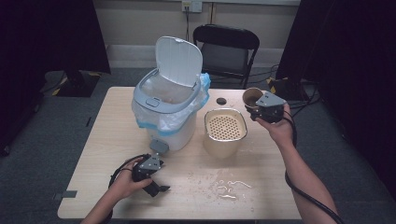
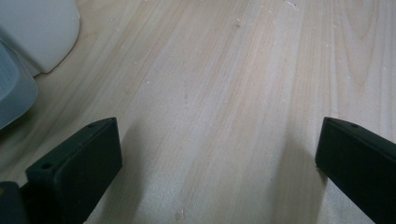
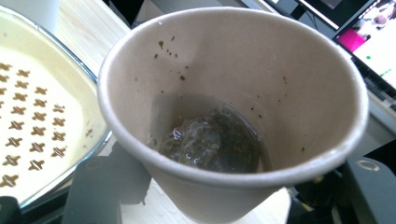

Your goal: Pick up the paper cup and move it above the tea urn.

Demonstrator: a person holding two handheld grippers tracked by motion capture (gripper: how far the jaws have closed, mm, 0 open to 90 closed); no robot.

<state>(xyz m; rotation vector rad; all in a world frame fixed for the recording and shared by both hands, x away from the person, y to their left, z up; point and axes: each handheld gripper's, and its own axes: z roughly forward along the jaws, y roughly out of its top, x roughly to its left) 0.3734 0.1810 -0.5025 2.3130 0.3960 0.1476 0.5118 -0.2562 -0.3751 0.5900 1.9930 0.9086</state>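
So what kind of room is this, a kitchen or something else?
Probably an office or lab room, not a kitchen: a plain wooden table on grey carpet, a black folding chair by a wall socket, and dark curtains at the sides.

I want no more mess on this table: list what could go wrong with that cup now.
1. The paper cup, tilted in the right gripper, holds wet dregs; poured off-aim, they may miss the strainer bowl.
2. Squeezing harder could crumple it.
3. Spilled liquid already wets the table.

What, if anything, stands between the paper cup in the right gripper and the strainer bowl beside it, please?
Nothing visible: the right gripper holds the paper cup just beside the strainer bowl, whose perforated top lies open.
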